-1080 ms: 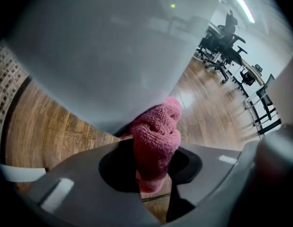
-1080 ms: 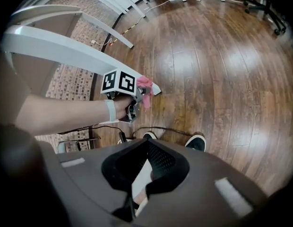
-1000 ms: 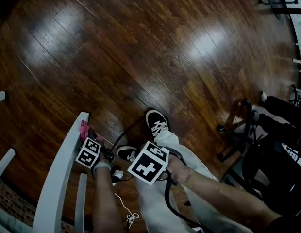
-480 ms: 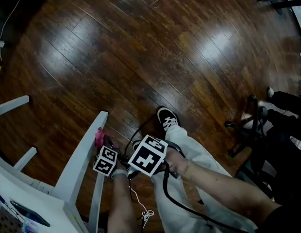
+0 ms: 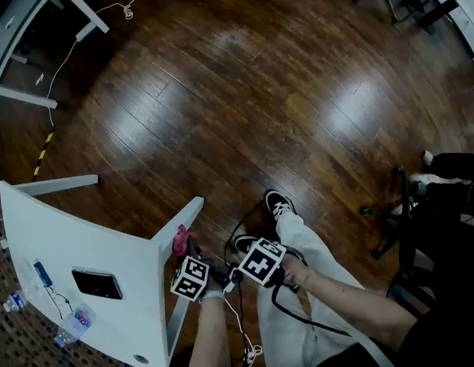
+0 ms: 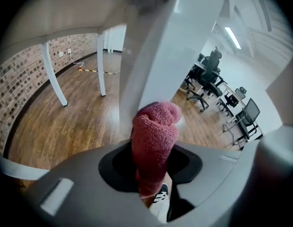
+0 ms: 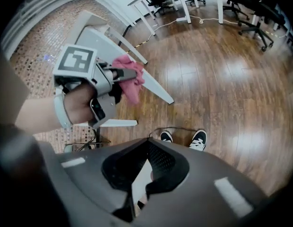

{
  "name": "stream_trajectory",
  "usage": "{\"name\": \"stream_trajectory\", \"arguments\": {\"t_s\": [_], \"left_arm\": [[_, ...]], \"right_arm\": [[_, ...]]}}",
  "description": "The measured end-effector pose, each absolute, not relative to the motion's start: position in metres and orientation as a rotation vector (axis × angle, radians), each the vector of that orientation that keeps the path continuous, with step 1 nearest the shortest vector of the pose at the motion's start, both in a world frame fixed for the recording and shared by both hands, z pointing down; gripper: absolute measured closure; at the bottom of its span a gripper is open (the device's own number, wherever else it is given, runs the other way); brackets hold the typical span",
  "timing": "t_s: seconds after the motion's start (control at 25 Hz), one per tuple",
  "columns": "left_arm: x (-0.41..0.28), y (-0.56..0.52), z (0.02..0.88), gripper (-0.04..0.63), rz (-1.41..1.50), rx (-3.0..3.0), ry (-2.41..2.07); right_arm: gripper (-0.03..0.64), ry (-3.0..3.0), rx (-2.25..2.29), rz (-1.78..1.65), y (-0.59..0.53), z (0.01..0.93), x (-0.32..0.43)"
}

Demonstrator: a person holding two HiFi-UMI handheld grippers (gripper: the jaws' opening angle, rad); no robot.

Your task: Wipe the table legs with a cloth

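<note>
A pink cloth (image 5: 180, 240) is pressed against the slanted white table leg (image 5: 181, 222), just below the white tabletop (image 5: 61, 232). My left gripper (image 5: 184, 251) is shut on it. In the left gripper view the rolled cloth (image 6: 154, 126) sticks out of the left gripper (image 6: 153, 148), with the leg (image 6: 158, 56) right behind it. The right gripper view shows the left gripper (image 7: 132, 74) holding the cloth (image 7: 131, 85) on the leg (image 7: 153, 83). My right gripper (image 5: 234, 275) hovers just right of the left one, with the right gripper (image 7: 139, 183) shut and nothing in it.
A phone (image 5: 98, 284) and a water bottle (image 5: 73, 324) lie on the tabletop. My shoes (image 5: 280, 203) stand on the dark wood floor beside the leg, and a white cable (image 5: 245, 342) trails below. An office chair base (image 5: 390, 212) stands at the right, and another table's legs (image 5: 78, 4) at the top left.
Both grippers have risen along the leg, with the cloth still on it. The head view has pulled up, so the tabletop and the things on it now show.
</note>
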State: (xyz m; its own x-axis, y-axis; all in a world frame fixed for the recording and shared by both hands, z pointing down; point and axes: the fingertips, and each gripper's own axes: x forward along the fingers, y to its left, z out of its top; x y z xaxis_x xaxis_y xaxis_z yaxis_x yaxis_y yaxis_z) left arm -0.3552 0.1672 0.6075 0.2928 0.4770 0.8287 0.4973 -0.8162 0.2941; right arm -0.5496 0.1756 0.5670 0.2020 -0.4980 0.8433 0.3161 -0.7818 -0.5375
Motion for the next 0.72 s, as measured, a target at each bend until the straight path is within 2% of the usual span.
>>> {"name": "stream_trajectory", "arguments": {"t_s": [0.28, 0.72], "left_arm": [[-0.36, 0.149, 0.505, 0.471, -1.661, -2.671, -0.92], [-0.379, 0.156, 0.447, 0.472, -1.766, -2.682, -0.925]], "right_arm": [[0.614, 0.074, -1.816, -1.736, 0.161, 0.48, -0.605], [0.614, 0.013, -1.924, -1.769, 0.228, 0.407, -0.614]]}}
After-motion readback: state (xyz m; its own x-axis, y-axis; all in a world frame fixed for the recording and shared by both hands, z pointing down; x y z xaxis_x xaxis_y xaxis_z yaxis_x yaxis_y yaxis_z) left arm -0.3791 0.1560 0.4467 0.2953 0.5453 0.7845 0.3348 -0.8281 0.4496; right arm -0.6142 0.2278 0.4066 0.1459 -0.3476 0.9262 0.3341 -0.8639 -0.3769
